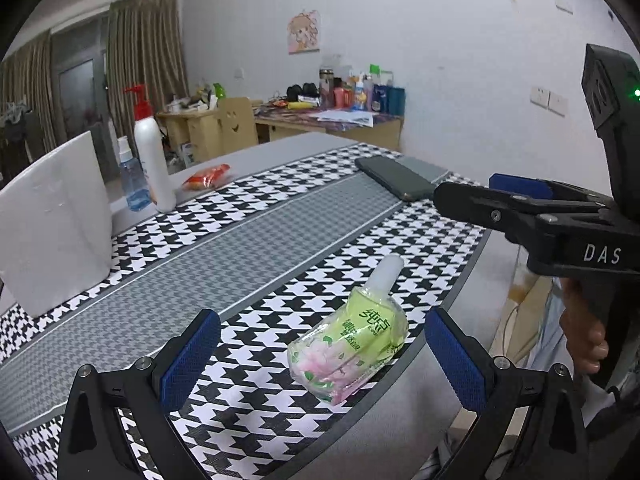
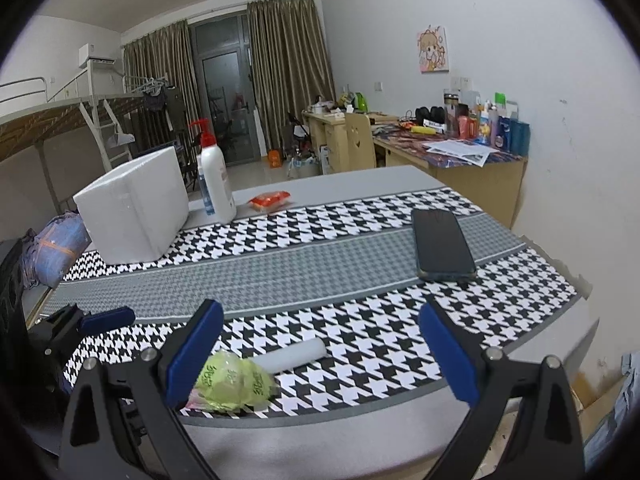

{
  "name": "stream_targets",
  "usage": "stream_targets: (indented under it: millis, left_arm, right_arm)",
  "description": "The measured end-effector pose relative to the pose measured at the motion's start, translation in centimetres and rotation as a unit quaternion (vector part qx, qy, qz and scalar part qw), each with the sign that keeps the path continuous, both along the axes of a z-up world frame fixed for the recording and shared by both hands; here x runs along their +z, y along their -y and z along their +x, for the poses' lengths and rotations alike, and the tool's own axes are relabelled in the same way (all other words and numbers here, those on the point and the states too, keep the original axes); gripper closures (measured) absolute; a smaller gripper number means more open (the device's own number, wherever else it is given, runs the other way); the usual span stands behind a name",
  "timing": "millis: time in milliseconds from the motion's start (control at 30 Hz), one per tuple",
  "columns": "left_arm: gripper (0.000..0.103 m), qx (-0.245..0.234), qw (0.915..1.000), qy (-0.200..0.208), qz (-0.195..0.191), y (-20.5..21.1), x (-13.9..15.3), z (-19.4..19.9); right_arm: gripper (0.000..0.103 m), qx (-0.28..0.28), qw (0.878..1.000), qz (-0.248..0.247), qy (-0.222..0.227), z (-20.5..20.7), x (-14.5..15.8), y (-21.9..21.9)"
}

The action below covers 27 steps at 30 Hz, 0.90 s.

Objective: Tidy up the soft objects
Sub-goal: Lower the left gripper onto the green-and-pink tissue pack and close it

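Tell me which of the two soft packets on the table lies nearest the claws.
The green spouted pouch, at the near table edge between the open left claw pads. The orange packet lies far back by the white pump bottle.

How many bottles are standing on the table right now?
2. A white pump bottle stands beside the foam box; a small blue spray bottle stands right next to it, mostly hidden in the right wrist view. The box may hide others.

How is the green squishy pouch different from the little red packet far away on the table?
The green pouch is pale green with pink flowers and a white cap; the red packet is red-orange and shows no cap. The green pouch lies on the checked cloth near the table's front edge, between the left gripper's open fingers; the red packet lies far back on bare grey tabletop, near the white bottle. Both lie flat, untouched.
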<state>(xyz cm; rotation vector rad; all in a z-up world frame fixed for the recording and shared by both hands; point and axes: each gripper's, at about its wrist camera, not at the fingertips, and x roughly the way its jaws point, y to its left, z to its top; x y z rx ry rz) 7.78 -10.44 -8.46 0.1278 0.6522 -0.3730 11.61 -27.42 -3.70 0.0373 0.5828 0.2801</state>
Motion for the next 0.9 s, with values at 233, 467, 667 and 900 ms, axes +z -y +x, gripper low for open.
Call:
stream_targets:
  millis: [233,467,667,900]
  left_arm:
    - [0.001,-0.011,0.9995,-0.029,0.003,0.5,-1.0,1.1]
    - [0.001,-0.026,0.9981,-0.054,0.018,1.3,-2.3,1.8]
    - [0.005,-0.035,0.9970,-0.062,0.032,1.7,-2.7,1.9]
    - [0.026,-0.043,0.9931,-0.100,0.043,1.9,-4.1,2.7]
  right_arm:
    - [0.003,-0.009,1.000,0.004,-0.024,0.7,-1.3,0.6]
    - [0.003,-0.011,0.999,0.007,-0.035,1.1,-1.8,0.8]
    - [0.003,-0.007,0.999,0.012,-0.043,1.5,-2.0,0.7]
    - [0.003,-0.009,0.998,0.018,-0.054,1.7,-2.5,0.9]
